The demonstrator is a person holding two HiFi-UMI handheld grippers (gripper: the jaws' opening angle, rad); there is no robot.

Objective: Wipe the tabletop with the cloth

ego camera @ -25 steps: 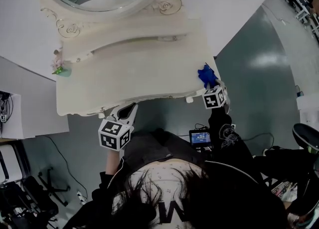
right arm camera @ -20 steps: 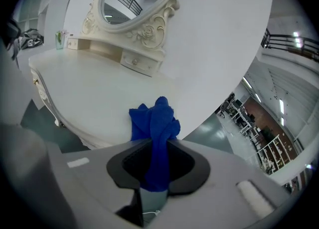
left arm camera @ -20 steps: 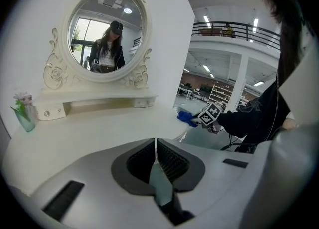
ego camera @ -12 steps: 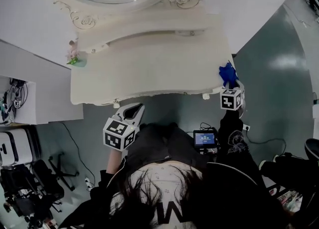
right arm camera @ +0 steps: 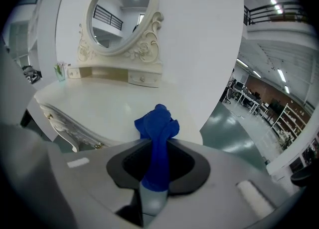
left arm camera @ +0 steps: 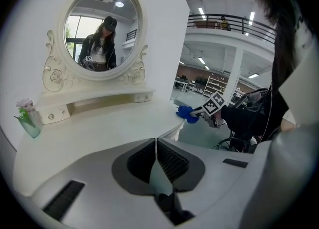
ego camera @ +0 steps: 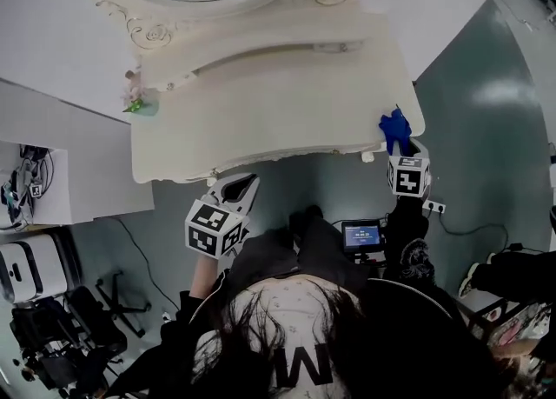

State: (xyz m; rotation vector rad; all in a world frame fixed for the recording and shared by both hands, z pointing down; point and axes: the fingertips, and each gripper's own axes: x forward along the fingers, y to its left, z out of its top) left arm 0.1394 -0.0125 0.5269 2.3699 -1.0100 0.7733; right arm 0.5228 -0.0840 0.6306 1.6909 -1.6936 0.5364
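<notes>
We count one cream-white tabletop (ego camera: pixel 261 119) and one oval mirror (left arm camera: pixel 102 36) at its back. Under the mirror we find two small drawers: the vase-side drawer (left arm camera: pixel 52 114) and the far drawer (left arm camera: pixel 141 96). We see one blue cloth (ego camera: pixel 394 130) and one small vase (ego camera: pixel 137 103) of flowers. We count two claws, the left claw (ego camera: pixel 236 189) and the right claw (ego camera: pixel 399 147). Each carries one marker cube, so there are two: the left cube (ego camera: pixel 213 228) and the right cube (ego camera: pixel 408 177). We also count one person (ego camera: pixel 287 328) and one small lit screen (ego camera: pixel 361 236).
</notes>
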